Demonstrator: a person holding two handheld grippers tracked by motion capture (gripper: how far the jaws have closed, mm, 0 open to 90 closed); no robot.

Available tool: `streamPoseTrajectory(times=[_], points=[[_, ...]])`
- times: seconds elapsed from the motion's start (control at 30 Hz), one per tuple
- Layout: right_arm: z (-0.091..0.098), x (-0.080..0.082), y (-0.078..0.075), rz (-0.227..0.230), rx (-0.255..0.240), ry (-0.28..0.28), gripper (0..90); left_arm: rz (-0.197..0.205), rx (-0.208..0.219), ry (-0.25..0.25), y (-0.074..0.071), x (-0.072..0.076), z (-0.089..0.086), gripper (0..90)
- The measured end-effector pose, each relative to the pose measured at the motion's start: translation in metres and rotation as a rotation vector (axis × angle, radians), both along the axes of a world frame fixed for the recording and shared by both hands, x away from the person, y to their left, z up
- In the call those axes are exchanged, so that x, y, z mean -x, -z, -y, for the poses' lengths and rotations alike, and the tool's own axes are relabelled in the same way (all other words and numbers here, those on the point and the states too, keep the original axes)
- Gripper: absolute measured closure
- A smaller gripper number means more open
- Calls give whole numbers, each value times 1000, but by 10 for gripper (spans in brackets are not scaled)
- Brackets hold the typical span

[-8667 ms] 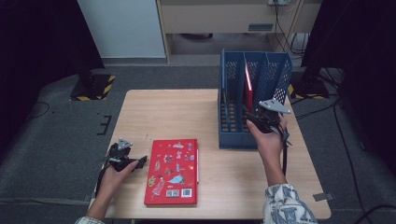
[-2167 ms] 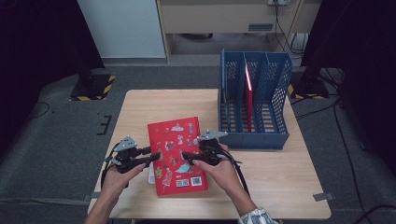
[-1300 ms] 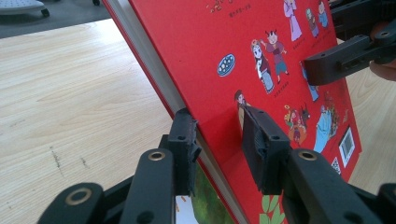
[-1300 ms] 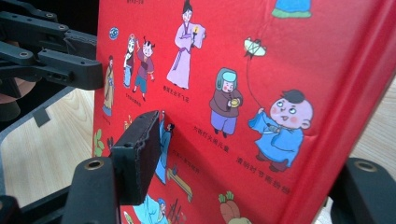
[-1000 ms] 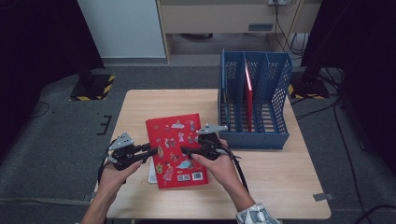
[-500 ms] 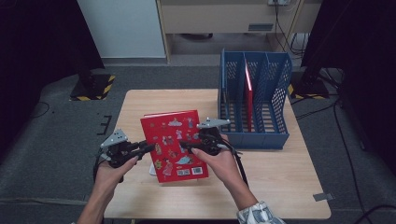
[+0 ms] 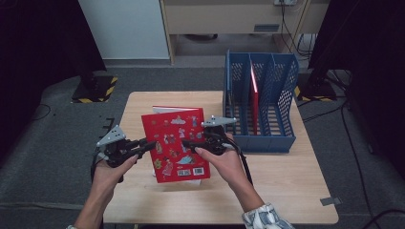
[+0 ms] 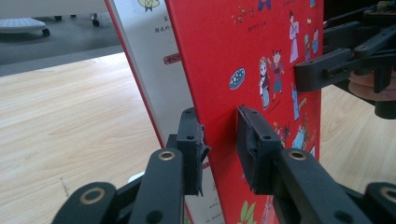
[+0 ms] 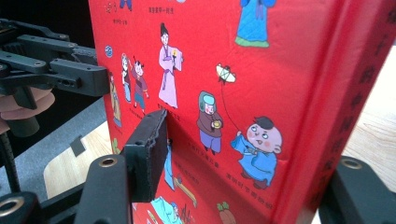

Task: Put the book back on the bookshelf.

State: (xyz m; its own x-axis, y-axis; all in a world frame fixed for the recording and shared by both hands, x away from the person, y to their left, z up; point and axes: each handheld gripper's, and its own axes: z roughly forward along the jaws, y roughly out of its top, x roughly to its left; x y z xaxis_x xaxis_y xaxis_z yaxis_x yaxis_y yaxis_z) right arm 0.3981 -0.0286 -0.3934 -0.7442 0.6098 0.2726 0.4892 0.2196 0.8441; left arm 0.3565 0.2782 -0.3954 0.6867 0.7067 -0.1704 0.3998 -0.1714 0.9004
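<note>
The light wooden tabletop [image 7: 282,181] carries a blue mesh plastic file rack [image 7: 260,102] on its far right side, with a thin red book [image 7: 254,98] standing upright in one of the middle slots, something you get from the high view. Nearer the person, the big red hardcover picture book with cartoon figures on its cover [image 7: 175,145] is held up off the tabletop between both hands, tilted, with white pages peeking out along its top edge. The left gripper [image 7: 143,144] is pinching the left edge; the left gripper view is the one that really shows it, with both pads [image 8: 254,140] pressed onto the red cover and the white inner pages fanning away behind. The right gripper [image 7: 189,142] has the spine side; its own view shows the spine sitting between its jaws, one pad [image 9: 152,149] flat on the cover, so it's clamped on the book too.
</note>
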Motion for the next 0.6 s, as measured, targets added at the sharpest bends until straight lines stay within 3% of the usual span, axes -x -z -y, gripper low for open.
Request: streamPoseTrajectory(times=[0.27,0.6], points=[[-5,-12,6,44,3,17,416,13,-40,-14,4,-20,0,683],[-11,-24,14,145,22,50,424,69,-36,-56,6,-42,2,650]])
